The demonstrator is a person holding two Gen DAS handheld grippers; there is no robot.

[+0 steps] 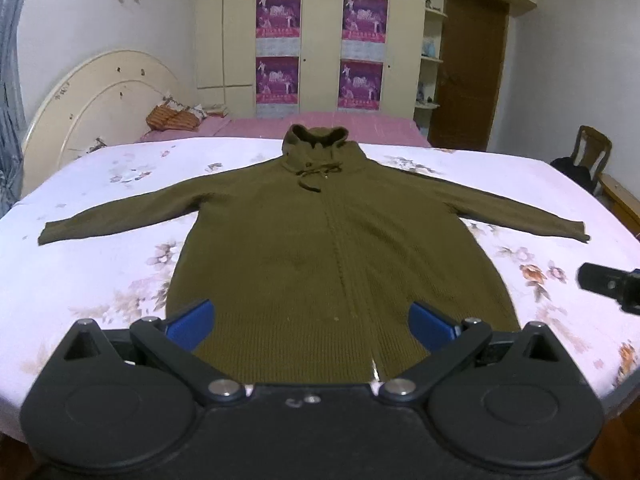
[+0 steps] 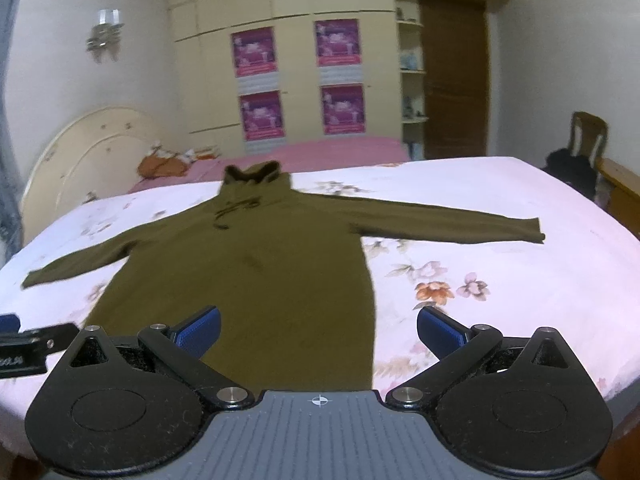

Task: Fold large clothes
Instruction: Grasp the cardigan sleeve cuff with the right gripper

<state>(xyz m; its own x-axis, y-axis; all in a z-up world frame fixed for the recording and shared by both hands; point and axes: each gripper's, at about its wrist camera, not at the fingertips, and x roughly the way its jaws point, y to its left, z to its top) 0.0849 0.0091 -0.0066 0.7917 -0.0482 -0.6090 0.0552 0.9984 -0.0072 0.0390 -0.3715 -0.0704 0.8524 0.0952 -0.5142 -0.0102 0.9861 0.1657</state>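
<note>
An olive-green hooded knit jacket lies flat and face up on the bed, both sleeves spread out sideways, hood at the far end. It also shows in the right wrist view. My left gripper is open and empty, hovering above the jacket's hem. My right gripper is open and empty, above the hem's right edge. The right gripper's tip shows at the right of the left wrist view. The left gripper's tip shows at the left of the right wrist view.
The bed has a white floral sheet and a cream headboard at the left. A pink cover and an orange cushion lie beyond. A wardrobe, a brown door and a chair stand behind.
</note>
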